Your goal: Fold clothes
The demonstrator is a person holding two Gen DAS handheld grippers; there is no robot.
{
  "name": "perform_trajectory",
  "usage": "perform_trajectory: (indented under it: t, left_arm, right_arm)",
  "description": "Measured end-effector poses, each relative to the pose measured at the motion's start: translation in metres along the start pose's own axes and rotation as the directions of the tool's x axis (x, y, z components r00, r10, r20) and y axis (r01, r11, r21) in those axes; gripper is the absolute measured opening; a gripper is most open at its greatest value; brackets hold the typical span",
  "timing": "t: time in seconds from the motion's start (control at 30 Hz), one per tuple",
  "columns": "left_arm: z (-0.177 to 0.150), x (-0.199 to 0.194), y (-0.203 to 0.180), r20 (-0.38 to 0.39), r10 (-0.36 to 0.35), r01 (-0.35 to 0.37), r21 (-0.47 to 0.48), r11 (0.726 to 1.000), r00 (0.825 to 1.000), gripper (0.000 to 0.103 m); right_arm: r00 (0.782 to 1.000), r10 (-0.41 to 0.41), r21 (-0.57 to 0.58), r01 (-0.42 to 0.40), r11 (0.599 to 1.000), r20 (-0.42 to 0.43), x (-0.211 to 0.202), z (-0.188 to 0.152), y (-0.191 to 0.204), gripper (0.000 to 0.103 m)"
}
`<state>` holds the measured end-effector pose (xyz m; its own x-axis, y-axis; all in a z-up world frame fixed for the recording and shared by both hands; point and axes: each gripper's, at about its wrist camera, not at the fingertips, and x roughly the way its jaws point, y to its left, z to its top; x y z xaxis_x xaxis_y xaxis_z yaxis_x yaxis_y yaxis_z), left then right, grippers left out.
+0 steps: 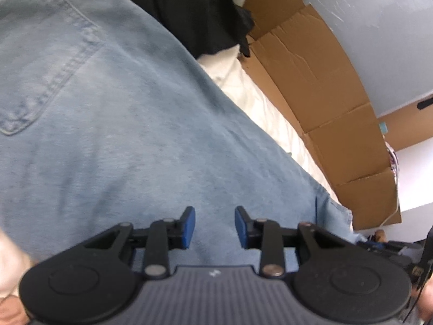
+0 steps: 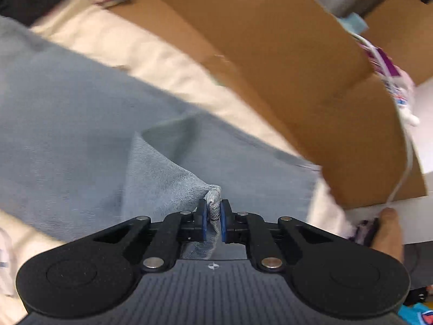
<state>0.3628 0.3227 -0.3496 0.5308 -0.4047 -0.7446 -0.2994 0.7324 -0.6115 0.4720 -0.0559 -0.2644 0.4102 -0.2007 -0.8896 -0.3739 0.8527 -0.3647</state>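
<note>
While the light blue denim jeans (image 1: 130, 124) lie spread over the cream-white sheet (image 1: 259, 100) of the bed, one bunched edge of them is lifted and pinched between the blue pads of the right gripper (image 2: 213, 218). Its jaws stand narrow and closed on this small fold of cloth. The left gripper (image 1: 215, 226) hovers just above the flat denim with its jaws wide and nothing between them; a stitched back pocket (image 1: 46, 62) shows further up the fabric.

Several things could go wrong from here, in my judgement. The pinch of the right gripper takes only a little bit of cloth near the pad tips, and denim is heavy and stiff, so the fold may slip out when it is pulled across. Because the left gripper does not press the jeans down, the whole garment may slide on the smooth sheet instead of folding, and the crease would come crooked. The right wrist view is blurred, which suggests quick motion; a fast pull makes both risks larger.

Along the far edge of the bed stands a brown cardboard wall (image 1: 324, 86), very near the jeans, and a white cable (image 2: 403, 168) hangs over it. A wide swing could strike the cardboard or catch the cable. A black garment (image 1: 194, 13) lies beyond the jeans and could be dragged along.
</note>
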Motion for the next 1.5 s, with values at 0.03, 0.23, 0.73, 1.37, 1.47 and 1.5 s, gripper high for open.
perform_trajectory:
  t: [0.03,0.23,0.73,1.37,1.47,1.5]
  left_arm:
    - [0.000,0.004,-0.003,-0.006,-0.003,0.003,-0.002,1.000,1.000,0.034]
    - [0.001,0.022,-0.022,-0.023,0.034,-0.033,0.043,0.999,0.999,0.034]
    - [-0.002,0.049,-0.044,-0.032,0.141,-0.139,0.062,0.988,0.990,0.034]
    - [-0.005,0.063,-0.053,-0.026,0.188,-0.186,0.062,0.981,0.982,0.035]
    - [-0.005,0.067,-0.057,-0.029,0.195,-0.192,0.078,0.978,0.980,0.035]
    - [-0.005,0.069,-0.059,-0.030,0.197,-0.194,0.084,0.977,0.980,0.035]
  right_arm:
    - [1.000,-0.009,0.012,0.009,1.000,0.001,0.004,-0.001,-0.011,0.008]
    - [0.999,-0.054,0.049,0.054,0.997,-0.005,0.034,-0.003,-0.061,0.008]
    - [0.998,-0.053,0.064,0.050,0.997,0.038,0.103,0.006,-0.133,0.008]
    - [0.991,-0.059,0.090,0.049,0.995,0.121,0.133,0.003,-0.159,0.020]
    - [0.987,-0.067,0.119,0.050,0.992,0.148,0.113,-0.008,-0.173,0.027]
    - [0.985,-0.060,0.130,0.039,0.991,0.164,0.105,-0.012,-0.178,0.028]
